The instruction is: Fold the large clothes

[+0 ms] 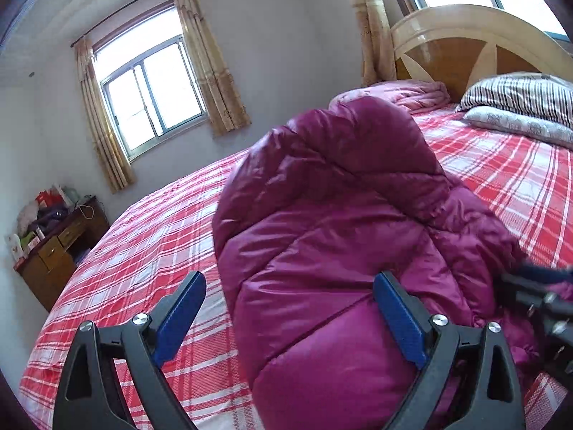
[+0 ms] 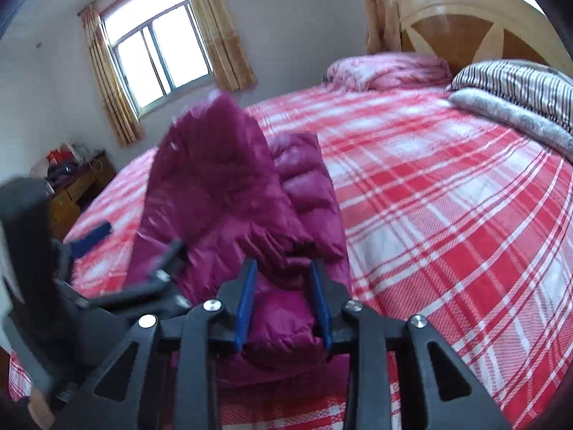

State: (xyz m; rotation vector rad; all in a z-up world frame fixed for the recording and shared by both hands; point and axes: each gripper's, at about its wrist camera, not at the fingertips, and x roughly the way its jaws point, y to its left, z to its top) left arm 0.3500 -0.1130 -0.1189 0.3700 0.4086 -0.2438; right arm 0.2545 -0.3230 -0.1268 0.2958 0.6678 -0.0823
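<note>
Magenta quilted down: the puffer jacket (image 1: 322, 251) is what I am working, and I judge it light for its bulk, soft, springy, with a slick shiny shell that will slide and puff back open once let go. It lies on the red plaid bedsheet (image 1: 143, 251), at the near edge of the bed, well apart from the pillows (image 1: 519, 107) by the headboard (image 1: 465, 36). Its long axis seems to run from the near edge toward the headboard, one end raised in a hump; I cannot tell which end is collar and which is hem.

My right gripper (image 2: 283, 301) has its pads pressed into a thick folded wad of the jacket at the near end, so it is gripping it. My left gripper (image 1: 290, 322) stands wide, blue pads either side of a quilted panel without touching, holding nothing.

I would take hold on a seam or bunched edge, deep between the pads, since a smooth panel would likely slip out.
</note>
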